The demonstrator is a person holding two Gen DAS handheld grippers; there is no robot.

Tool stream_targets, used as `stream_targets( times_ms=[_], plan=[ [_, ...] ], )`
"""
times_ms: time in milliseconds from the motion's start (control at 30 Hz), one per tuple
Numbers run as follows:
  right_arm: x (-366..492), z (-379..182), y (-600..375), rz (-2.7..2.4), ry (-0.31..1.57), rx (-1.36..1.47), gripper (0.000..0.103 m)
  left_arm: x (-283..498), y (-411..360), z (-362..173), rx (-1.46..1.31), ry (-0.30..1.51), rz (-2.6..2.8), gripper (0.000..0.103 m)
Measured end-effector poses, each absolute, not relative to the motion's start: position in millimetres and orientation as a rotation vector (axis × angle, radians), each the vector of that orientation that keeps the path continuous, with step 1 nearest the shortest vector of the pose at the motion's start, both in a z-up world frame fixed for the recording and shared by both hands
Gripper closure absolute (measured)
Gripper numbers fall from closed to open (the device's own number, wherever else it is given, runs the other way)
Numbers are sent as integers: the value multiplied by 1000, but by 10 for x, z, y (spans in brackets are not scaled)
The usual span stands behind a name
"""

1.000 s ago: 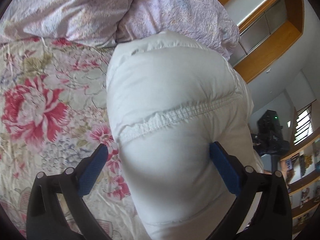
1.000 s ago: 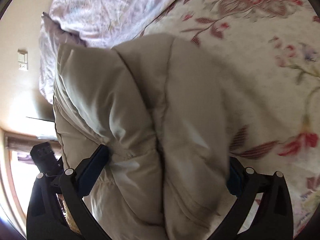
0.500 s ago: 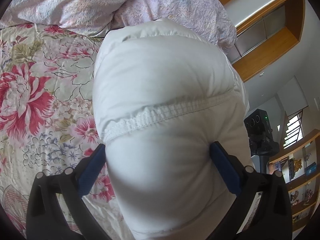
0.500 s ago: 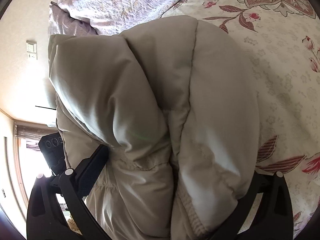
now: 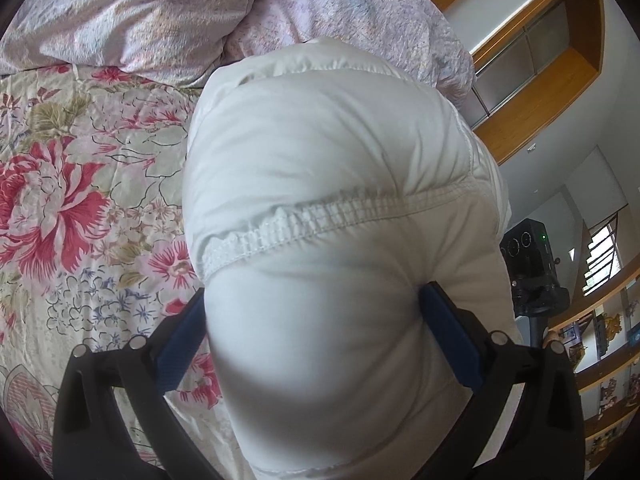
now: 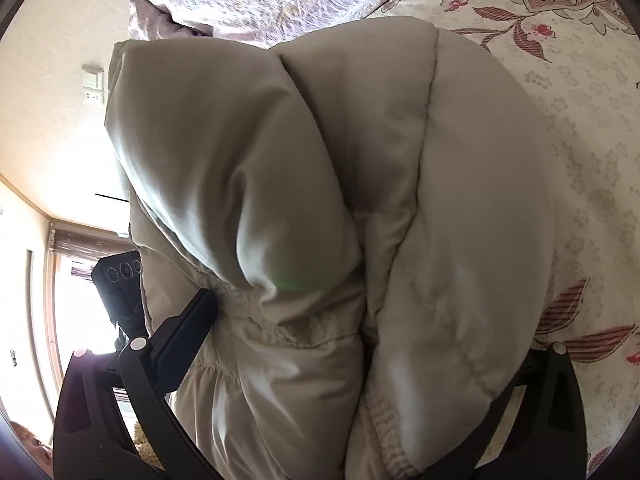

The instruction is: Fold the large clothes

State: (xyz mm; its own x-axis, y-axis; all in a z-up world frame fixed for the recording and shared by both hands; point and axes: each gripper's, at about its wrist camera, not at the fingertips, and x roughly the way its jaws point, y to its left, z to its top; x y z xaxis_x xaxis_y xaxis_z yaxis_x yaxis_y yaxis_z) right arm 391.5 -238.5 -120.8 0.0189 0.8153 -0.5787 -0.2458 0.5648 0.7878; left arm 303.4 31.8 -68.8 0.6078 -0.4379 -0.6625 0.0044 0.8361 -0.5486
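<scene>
A thick white puffer jacket (image 5: pixel 328 184) fills the left wrist view, bunched and lifted above the floral bed, with an elastic seam across it. My left gripper (image 5: pixel 316 332) has its blue-padded fingers (image 5: pixel 452 340) pressed on both sides of the padded fabric. In the right wrist view the same jacket (image 6: pixel 340 208) looks beige and hangs in thick folds. My right gripper (image 6: pixel 360 344) clamps a wide bundle of it; its left finger (image 6: pixel 180 336) shows, the right finger is hidden under the cloth.
A floral bedspread (image 5: pixel 80 208) lies below, also in the right wrist view (image 6: pixel 592 128). Lilac pillows (image 5: pixel 160 20) lie at the bed's head. A black camera on a stand (image 5: pixel 532 268) is beside the bed, near wooden shelves (image 5: pixel 540 64).
Both grippers have carried the jacket toward the pillows. The bundle has shifted a little left in the left view and fills more of the right view.
</scene>
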Motion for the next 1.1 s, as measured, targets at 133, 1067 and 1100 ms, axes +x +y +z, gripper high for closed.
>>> stream_targets(
  times_ms=[133,1067,1100],
  plan=[
    [3907,-1275,-2375,892,1301,565,1,3039,335,-696,-540,882,-276,2],
    [4032,-882,-1564,1106,1154,516,12,2729,1205,-176,-587,711,-245,19],
    [4069,-881,-1470,1109,1159,506,12,2718,1292,-182,-588,711,-224,19]
  ],
)
